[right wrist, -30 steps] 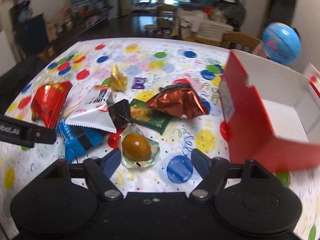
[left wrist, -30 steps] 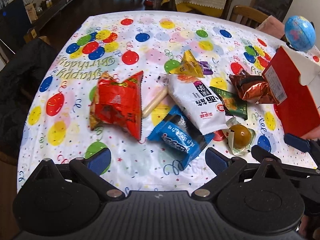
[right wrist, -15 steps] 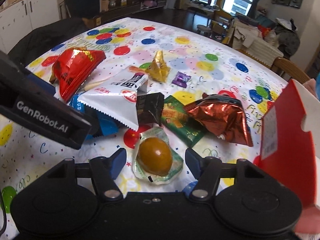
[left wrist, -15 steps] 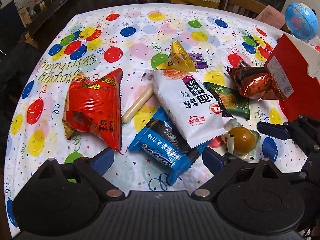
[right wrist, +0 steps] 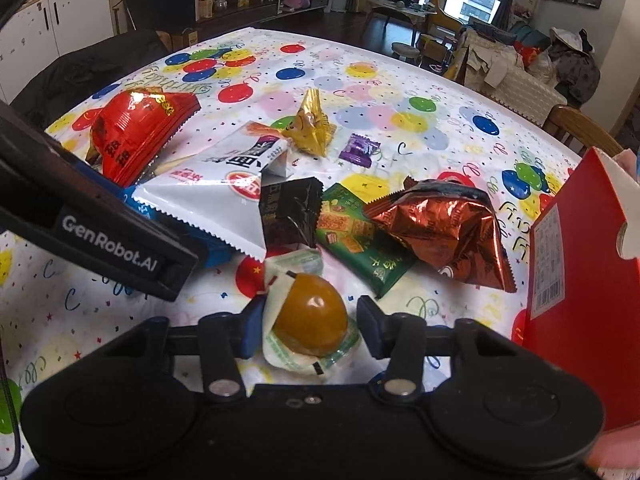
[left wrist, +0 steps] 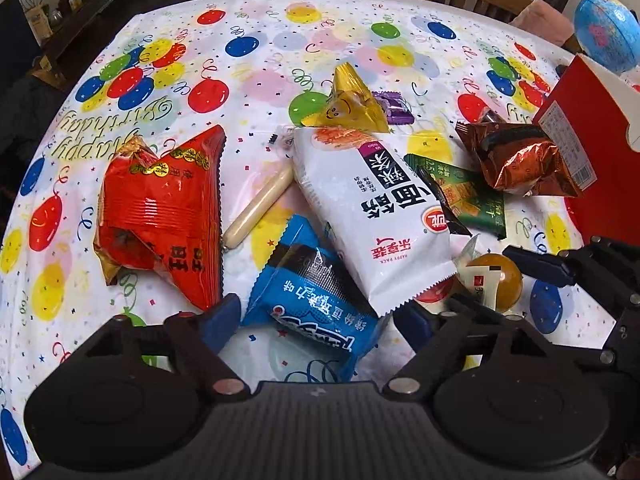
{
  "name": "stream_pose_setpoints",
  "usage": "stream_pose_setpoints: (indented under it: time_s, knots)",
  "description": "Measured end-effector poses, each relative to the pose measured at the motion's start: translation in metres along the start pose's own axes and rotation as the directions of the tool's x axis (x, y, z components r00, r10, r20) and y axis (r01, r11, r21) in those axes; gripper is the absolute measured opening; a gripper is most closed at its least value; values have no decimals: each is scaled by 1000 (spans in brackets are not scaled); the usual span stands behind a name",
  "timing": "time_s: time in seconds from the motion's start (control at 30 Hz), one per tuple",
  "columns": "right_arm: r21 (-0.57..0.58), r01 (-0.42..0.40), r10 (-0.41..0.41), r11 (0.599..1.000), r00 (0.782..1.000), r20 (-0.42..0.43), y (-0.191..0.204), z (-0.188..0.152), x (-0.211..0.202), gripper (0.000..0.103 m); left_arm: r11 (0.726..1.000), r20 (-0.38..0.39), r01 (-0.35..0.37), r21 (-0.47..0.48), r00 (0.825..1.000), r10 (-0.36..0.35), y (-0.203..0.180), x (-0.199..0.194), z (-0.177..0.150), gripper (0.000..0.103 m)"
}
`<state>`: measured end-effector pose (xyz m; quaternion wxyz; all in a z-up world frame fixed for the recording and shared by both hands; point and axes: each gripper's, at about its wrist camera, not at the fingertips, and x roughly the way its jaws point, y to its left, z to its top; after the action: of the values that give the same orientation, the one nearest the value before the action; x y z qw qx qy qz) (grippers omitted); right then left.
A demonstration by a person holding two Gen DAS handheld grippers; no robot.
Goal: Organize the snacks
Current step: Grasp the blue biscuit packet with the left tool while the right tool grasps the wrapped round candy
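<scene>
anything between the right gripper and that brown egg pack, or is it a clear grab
Nothing visible blocks it. The egg pack already sits between the open fingers of the right gripper. The black packet and green packet lie just beyond it, apart from the fingers.

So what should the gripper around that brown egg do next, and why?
Probably close. The right gripper is open with a finger on each side of the packaged egg, which lies on the tablecloth. Squeezing would secure it for lifting toward the red box.
</scene>
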<state>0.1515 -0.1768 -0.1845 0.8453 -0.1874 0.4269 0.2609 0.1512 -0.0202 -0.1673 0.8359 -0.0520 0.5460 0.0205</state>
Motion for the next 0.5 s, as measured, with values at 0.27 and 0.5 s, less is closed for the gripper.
stream_pose_setpoints:
  time_s: [0.27, 0.5]
  knots:
    - [55, 8, -7, 998, 1000, -17, 4, -8, -11, 40, 1000, 10, 3, 5, 1000, -3, 5, -7, -6, 61]
    - [125, 28, -26, 992, 999, -19, 13, -19, -38, 40, 999, 14, 29, -17, 999, -29, 22, -28, -23, 60]
